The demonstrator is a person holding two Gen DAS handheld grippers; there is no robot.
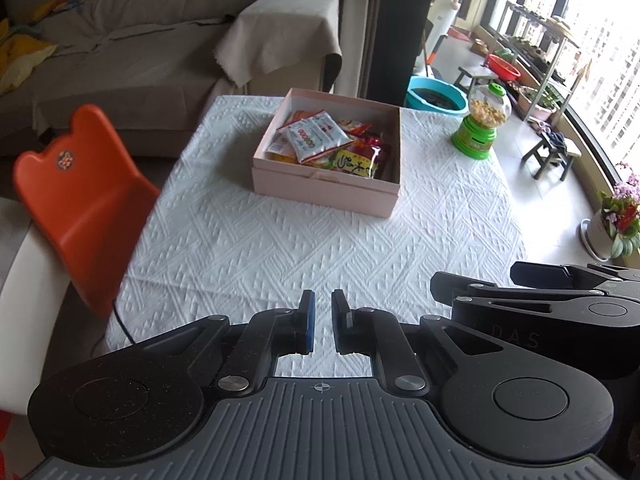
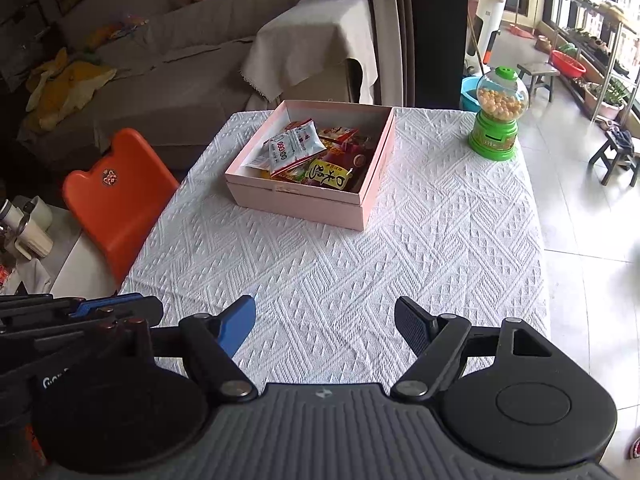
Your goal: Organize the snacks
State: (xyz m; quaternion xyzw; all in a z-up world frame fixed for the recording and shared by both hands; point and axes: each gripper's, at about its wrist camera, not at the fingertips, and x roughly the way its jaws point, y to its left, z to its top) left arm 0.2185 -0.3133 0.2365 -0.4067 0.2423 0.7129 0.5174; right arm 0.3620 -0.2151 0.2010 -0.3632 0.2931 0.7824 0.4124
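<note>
A pink box (image 1: 320,188) (image 2: 296,204) stands on the far half of the white-clothed table (image 1: 240,248) (image 2: 340,272). It holds several snack packets (image 1: 320,140) (image 2: 304,152), a white one on top. My left gripper (image 1: 323,312) hovers over the table's near edge, empty, its jaws nearly shut with a narrow gap. My right gripper (image 2: 325,322) is open and empty over the near edge, right of the left one. Each gripper shows at the side of the other's view: the right one in the left wrist view (image 1: 540,300), the left one in the right wrist view (image 2: 80,316).
A green candy dispenser (image 1: 482,122) (image 2: 498,114) stands at the table's far right corner. An orange chair (image 1: 80,200) (image 2: 116,200) stands at the left side. A grey sofa (image 1: 120,52) lies behind. Mugs (image 2: 28,224) sit on a side surface at left.
</note>
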